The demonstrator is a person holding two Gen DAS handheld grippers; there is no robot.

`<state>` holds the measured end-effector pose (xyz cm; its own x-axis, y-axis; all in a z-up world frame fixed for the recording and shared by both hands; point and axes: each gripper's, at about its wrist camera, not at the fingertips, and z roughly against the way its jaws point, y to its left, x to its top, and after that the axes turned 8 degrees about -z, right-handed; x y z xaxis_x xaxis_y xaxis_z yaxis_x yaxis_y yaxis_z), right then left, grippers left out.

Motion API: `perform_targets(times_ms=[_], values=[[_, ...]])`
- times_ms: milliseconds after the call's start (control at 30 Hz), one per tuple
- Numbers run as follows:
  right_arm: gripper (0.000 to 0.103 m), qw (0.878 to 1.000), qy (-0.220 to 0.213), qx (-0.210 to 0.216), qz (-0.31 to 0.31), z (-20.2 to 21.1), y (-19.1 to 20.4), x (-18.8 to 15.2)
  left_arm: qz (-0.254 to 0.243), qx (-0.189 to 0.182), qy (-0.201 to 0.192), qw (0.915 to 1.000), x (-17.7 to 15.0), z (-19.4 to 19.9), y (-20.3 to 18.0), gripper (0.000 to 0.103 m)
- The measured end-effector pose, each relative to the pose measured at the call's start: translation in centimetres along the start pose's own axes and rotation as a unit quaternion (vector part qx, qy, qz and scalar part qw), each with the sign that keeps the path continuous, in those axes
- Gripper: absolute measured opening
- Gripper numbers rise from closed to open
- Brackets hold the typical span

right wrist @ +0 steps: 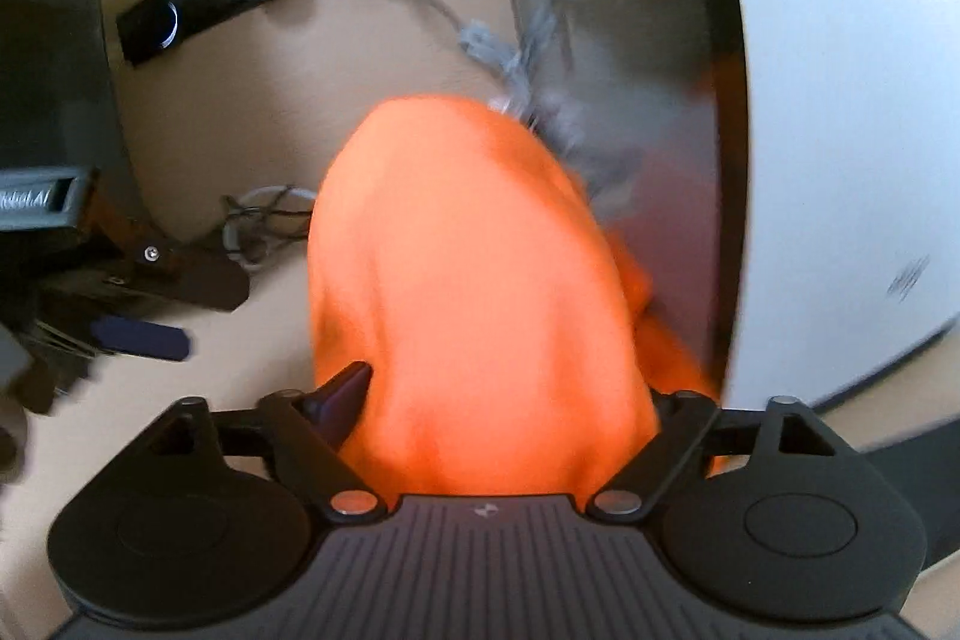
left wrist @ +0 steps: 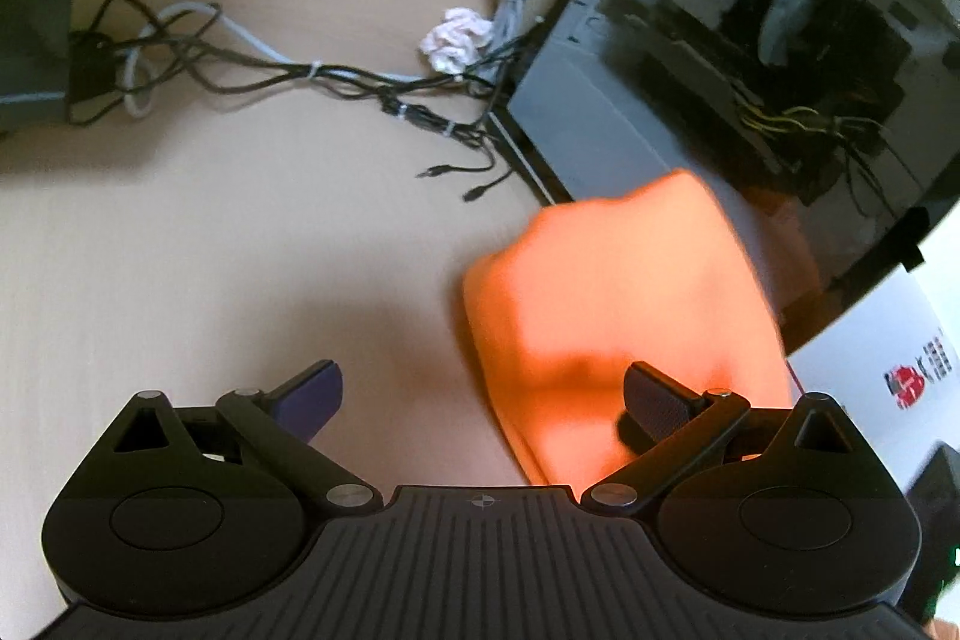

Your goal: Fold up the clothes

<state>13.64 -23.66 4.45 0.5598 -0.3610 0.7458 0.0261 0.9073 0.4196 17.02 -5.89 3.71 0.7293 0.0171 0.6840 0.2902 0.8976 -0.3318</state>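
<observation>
The right gripper [right wrist: 504, 400] was nearest the camera, its jaws spread wide around a bunched orange cloth [right wrist: 480, 292]; whether the pads pressed it, I could not tell. The left gripper [left wrist: 483, 394] was spread and held nothing. The cloth lay on the beige table [left wrist: 210, 250], close to the glass-sided computer case [left wrist: 750, 58] and the tangled cables [left wrist: 336, 76].

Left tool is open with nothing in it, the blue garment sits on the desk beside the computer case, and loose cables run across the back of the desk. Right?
Not quite: the garment is orange, not blue, as both wrist views show. The rest holds in the left wrist view: the left tool is open and empty, the garment lies beside the computer case, and cables run across the desk.
</observation>
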Motion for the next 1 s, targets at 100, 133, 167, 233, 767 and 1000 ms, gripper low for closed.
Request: perform_targets(times_ms=[100,133,167,233,767,1000], values=[[0.051,0.988,0.079,0.093,-0.092,-1.0,-0.1,-0.4,0.020,0.010,-0.018,0.9996,0.4,0.9,1.0,0.102],[0.051,0.976,0.103,0.132,-0.139,-1.3,-0.3,-0.3,0.028,0.013,-0.028,0.9991,0.5,1.7,1.6,0.102],[0.050,0.960,0.125,0.170,-0.187,-1.6,-0.5,-0.2,0.037,0.015,-0.039,0.9984,0.6,2.5,2.2,0.102],[0.050,0.908,0.154,0.247,-0.301,-2.8,-1.9,-0.9,0.054,0.021,-0.061,0.9965,0.7,4.2,3.5,0.102],[0.069,0.984,0.070,0.105,-0.127,-2.5,-0.1,-0.6,-0.079,0.057,0.000,0.9952,2.9,-3.0,-0.6,0.103],[0.085,0.997,0.007,0.071,0.043,-0.3,2.3,-0.5,-0.011,0.069,0.000,0.9975,2.7,-3.5,3.9,0.103]])
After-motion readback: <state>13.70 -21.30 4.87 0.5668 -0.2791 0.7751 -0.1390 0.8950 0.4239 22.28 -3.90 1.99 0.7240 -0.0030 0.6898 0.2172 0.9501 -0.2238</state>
